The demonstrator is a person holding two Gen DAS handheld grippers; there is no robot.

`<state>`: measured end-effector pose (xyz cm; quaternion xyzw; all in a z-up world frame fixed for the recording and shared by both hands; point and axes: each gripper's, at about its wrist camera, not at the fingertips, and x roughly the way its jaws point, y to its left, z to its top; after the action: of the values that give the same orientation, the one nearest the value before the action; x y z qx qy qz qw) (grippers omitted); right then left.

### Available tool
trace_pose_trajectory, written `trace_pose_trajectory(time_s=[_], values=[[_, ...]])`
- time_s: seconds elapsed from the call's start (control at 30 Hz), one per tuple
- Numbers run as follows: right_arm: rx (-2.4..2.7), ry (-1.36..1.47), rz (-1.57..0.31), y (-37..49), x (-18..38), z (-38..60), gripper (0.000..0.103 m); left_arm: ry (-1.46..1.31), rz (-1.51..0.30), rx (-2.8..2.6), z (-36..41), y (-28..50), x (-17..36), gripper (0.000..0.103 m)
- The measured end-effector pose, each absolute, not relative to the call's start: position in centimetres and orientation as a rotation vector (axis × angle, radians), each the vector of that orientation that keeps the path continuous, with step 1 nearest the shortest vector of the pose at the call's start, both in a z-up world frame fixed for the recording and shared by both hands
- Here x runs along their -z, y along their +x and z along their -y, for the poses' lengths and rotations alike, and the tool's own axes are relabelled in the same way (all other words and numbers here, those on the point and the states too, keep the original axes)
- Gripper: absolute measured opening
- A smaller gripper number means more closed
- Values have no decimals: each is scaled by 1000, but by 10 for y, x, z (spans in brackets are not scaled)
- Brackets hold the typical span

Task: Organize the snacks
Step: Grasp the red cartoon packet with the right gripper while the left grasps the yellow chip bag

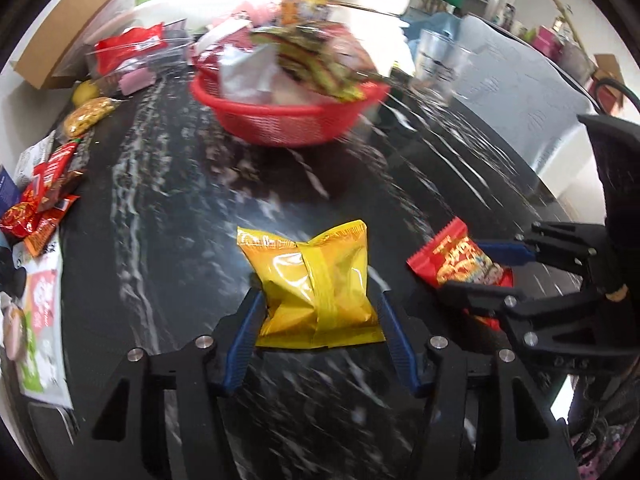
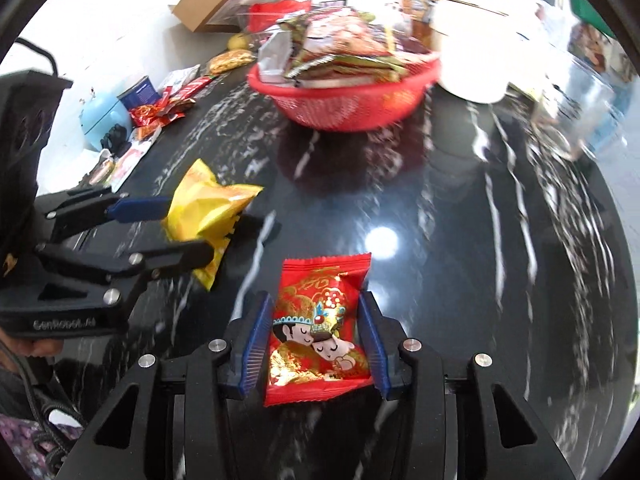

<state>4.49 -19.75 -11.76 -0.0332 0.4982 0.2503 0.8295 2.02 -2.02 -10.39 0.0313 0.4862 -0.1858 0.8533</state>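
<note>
My left gripper point(image 1: 318, 300) is shut on a yellow snack bag point(image 1: 316, 284), held above the black marbled table point(image 1: 180, 240); it also shows in the right wrist view point(image 2: 208, 212). My right gripper point(image 2: 316, 308) is shut on a red snack packet with a cartoon couple point(image 2: 320, 328); it shows at the right of the left wrist view point(image 1: 460, 264). A red basket point(image 1: 288, 120) heaped with snack packets stands ahead at the far side of the table, also in the right wrist view point(image 2: 348, 96).
Loose red snack packets point(image 1: 40, 208) and a gold bag point(image 1: 88, 114) lie along the table's left edge. A cardboard box point(image 1: 76, 28) stands at the far left. Clear plastic cups point(image 1: 440, 64) and a white container point(image 2: 472, 48) stand right of the basket.
</note>
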Motion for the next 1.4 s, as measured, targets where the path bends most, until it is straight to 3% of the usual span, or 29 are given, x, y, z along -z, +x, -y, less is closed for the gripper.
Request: trace_pose_trajectory(time_s=[0.47, 0.57, 0.67, 0.87, 0.97, 1.0, 1.03, 1.07, 1.1, 1.4], values=[[-495, -43, -1056, 15, 117, 224, 44, 63, -1065, 411, 42, 8, 112, 60], [-490, -47, -1053, 15, 117, 222, 51, 84, -1051, 389, 45, 12, 114, 62], [-481, -70, -1051, 14, 118, 219, 66, 125, -1041, 372, 50, 13, 115, 63], [-466, -116, -1032, 11, 119, 215, 66, 173, -1034, 357, 57, 13, 117, 67], [-427, -95, -1017, 11, 120, 217, 57, 177, -1022, 360, 58, 13, 118, 70], [-419, -98, -1009, 10, 120, 217, 47, 176, -1015, 364, 57, 13, 118, 70], [-422, -105, -1005, 10, 119, 216, 44, 172, -1011, 364, 56, 13, 118, 70], [-423, -101, -1004, 10, 119, 217, 44, 167, -1007, 363, 55, 13, 118, 67], [-423, -90, -1003, 10, 119, 219, 43, 167, -998, 357, 54, 12, 117, 55], [-453, -51, -1014, 11, 118, 222, 42, 156, -1006, 353, 55, 9, 114, 51]])
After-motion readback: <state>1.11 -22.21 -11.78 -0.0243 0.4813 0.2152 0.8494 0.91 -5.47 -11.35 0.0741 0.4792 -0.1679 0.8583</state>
